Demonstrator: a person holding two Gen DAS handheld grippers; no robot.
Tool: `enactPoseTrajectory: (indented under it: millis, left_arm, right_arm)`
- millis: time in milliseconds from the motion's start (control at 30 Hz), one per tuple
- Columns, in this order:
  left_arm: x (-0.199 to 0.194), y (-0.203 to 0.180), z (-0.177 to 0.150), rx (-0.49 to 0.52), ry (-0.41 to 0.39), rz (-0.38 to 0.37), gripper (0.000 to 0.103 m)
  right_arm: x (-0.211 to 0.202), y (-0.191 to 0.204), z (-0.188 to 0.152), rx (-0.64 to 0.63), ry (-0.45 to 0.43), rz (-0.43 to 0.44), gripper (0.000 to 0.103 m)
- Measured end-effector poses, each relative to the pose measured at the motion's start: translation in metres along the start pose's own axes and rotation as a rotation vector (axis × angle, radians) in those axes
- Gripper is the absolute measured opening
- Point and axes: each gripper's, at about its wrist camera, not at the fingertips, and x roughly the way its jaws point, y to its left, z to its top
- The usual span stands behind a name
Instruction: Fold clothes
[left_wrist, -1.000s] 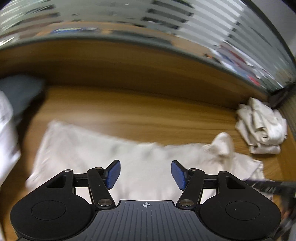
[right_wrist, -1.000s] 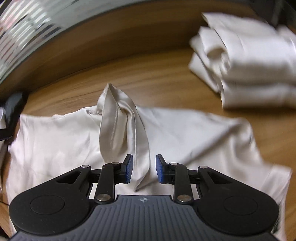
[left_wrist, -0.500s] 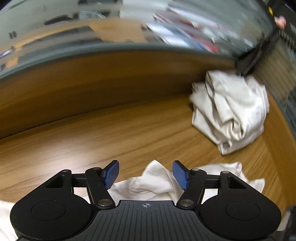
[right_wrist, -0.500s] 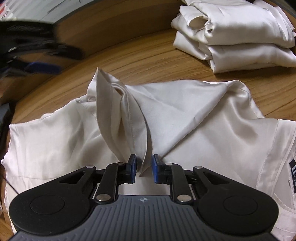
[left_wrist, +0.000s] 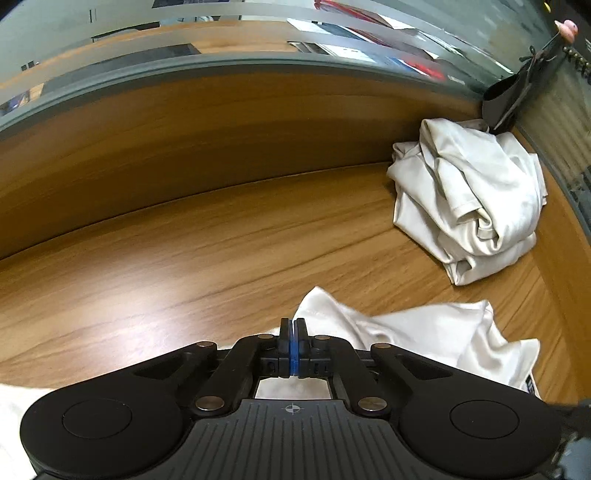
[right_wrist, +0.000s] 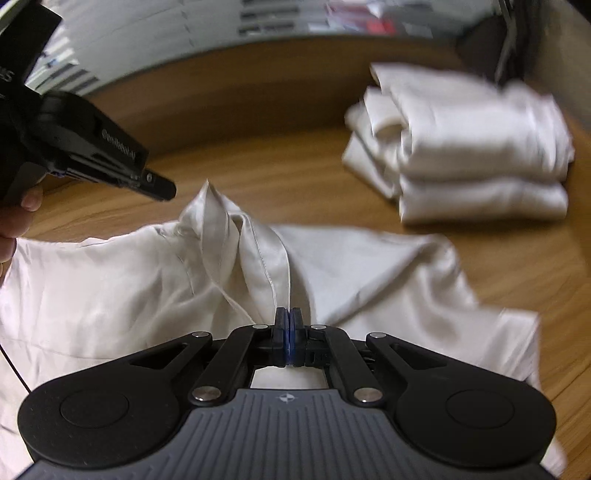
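Note:
A white satin garment (right_wrist: 122, 280) lies spread on the wooden table (right_wrist: 280, 177), with one long fold standing up in a peak (right_wrist: 210, 199). My right gripper (right_wrist: 289, 321) is shut on the lower hem of that raised fold. In the right wrist view my left gripper (right_wrist: 162, 190), held by a hand, hovers just left of the peak with a small gap to the cloth. In its own view the left gripper (left_wrist: 293, 330) is shut, and the garment's peak (left_wrist: 321, 306) rises just beyond and to the right of its tips; I see no cloth between the pads.
A stack of folded white garments (right_wrist: 472, 155) sits at the back right, against the wood panel (left_wrist: 221, 129) and the side wall; the same stack (left_wrist: 469, 192) shows in the left wrist view. A dark object (left_wrist: 502, 99) stands in the corner behind it.
Both grippers went from open to shut. The left gripper swept right along the garment to the raised peak. The right gripper closed on the fold's hem, which now stands taller.

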Motion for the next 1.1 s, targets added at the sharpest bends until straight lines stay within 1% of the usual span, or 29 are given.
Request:
enactPoseTrajectory:
  millis: [67,133,200,233,267,333,400,467,500,533,633,700,800,867,933,967,1033,1067,1100]
  left_arm:
    - [-0.001,0.004,-0.002,-0.019,0.013,0.009,0.003]
    - [-0.002,0.007,-0.003,-0.061,0.02,-0.006,0.006]
    - [-0.003,0.008,-0.004,-0.093,0.008,-0.031,0.017]
    - [-0.004,0.007,-0.004,-0.095,0.003,-0.035,0.02]
    - [-0.005,0.005,-0.003,-0.093,-0.004,-0.035,0.024]
    - [-0.007,0.0,-0.002,-0.093,-0.021,-0.039,0.027]
    - [-0.012,-0.001,-0.002,-0.118,-0.047,-0.054,0.035]
    - [-0.016,-0.001,-0.003,-0.14,-0.07,-0.069,0.04]
    - [-0.018,-0.001,-0.003,-0.14,-0.075,-0.07,0.043]
    - [-0.018,-0.002,-0.003,-0.136,-0.074,-0.064,0.044]
    - [-0.018,0.0,-0.004,-0.133,-0.06,-0.05,0.049]
    - [-0.016,0.004,-0.005,-0.149,-0.042,-0.039,0.054]
    - [-0.014,0.012,-0.009,-0.188,-0.025,-0.033,0.056]
    - [-0.012,0.016,-0.011,-0.204,-0.014,-0.027,0.056]
    - [-0.009,0.017,-0.014,-0.21,-0.006,-0.019,0.056]
    - [-0.008,0.016,-0.015,-0.21,-0.003,-0.015,0.056]
    - [-0.004,0.013,-0.018,-0.205,0.01,-0.012,0.055]
    - [-0.001,0.011,-0.019,-0.201,0.02,-0.01,0.054]
    - [0.003,0.009,-0.021,-0.197,0.032,-0.006,0.049]
  right_arm:
    - [-0.008,0.007,0.0,-0.067,-0.024,-0.023,0.0]
    - [-0.014,0.014,0.0,-0.142,-0.038,-0.048,0.0]
    - [-0.019,0.021,-0.002,-0.201,-0.051,-0.07,0.0]
    - [-0.019,0.025,-0.004,-0.229,-0.053,-0.08,0.0]
    - [-0.02,0.028,-0.005,-0.257,-0.055,-0.09,0.0]
    - [-0.022,0.036,-0.009,-0.329,-0.062,-0.114,0.0]
    - [-0.023,0.045,-0.016,-0.416,-0.07,-0.138,0.0]
    - [-0.024,0.052,-0.025,-0.521,-0.077,-0.154,0.0]
    - [-0.024,0.057,-0.032,-0.595,-0.086,-0.158,0.0]
    - [-0.023,0.061,-0.04,-0.669,-0.094,-0.159,0.0]
    - [-0.019,0.067,-0.062,-0.875,-0.096,-0.119,0.0]
    - [-0.014,0.066,-0.07,-0.95,-0.073,-0.092,0.001]
    - [-0.014,0.06,-0.079,-1.051,-0.064,-0.032,0.002]
    - [-0.013,0.055,-0.079,-1.072,-0.046,-0.027,0.002]
    - [-0.015,0.045,-0.071,-0.997,-0.045,-0.001,0.003]
    - [-0.015,0.038,-0.064,-0.925,-0.042,0.003,0.004]
    - [-0.014,0.023,-0.052,-0.77,-0.036,-0.005,0.011]
    - [-0.014,0.014,-0.043,-0.68,-0.032,-0.007,0.012]
    - [-0.013,0.004,-0.035,-0.591,-0.027,-0.009,0.013]
